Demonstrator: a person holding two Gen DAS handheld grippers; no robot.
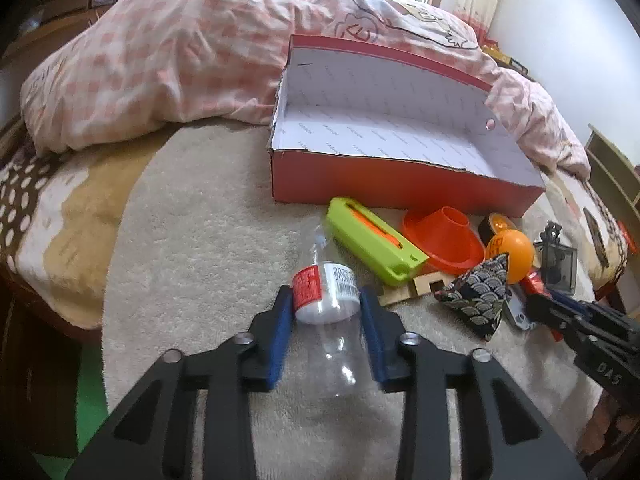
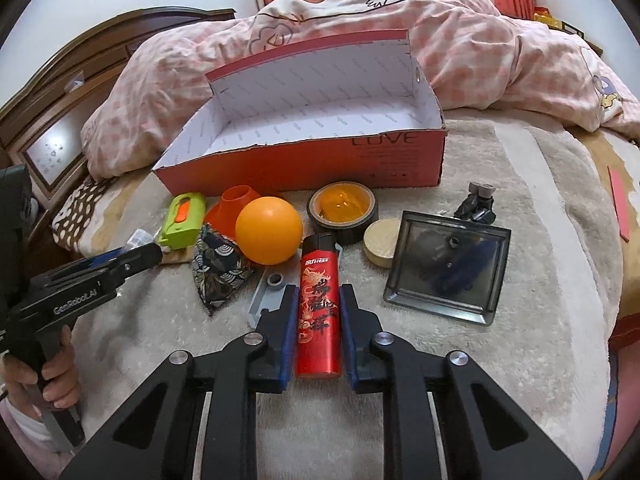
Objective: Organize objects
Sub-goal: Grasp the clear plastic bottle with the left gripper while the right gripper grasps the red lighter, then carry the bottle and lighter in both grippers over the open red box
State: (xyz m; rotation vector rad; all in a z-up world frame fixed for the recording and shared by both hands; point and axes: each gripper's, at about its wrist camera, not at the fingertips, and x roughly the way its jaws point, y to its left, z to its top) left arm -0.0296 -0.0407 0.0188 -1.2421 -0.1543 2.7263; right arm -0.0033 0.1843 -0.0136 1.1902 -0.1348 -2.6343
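Observation:
An open red cardboard box (image 1: 400, 186) (image 2: 304, 160) with a white lining sits on the bed, nothing inside it. My left gripper (image 1: 325, 300) is shut on a clear plastic bottle (image 1: 332, 320) with a red and white label, cap pointing toward the box. My right gripper (image 2: 319, 296) is shut on a red spray can (image 2: 319, 312) with a black cap. The left gripper also shows in the right wrist view (image 2: 132, 256), and the right gripper in the left wrist view (image 1: 560, 312).
In front of the box lie a green case (image 1: 374, 240) (image 2: 184, 220), an orange cone (image 1: 444, 240), an orange ball (image 2: 268, 236), a patterned cloth pouch (image 2: 220, 268), a tape roll (image 2: 342, 210), a round tin (image 2: 382, 242) and a grey tray (image 2: 448, 268). A pink quilt (image 1: 180, 52) lies behind.

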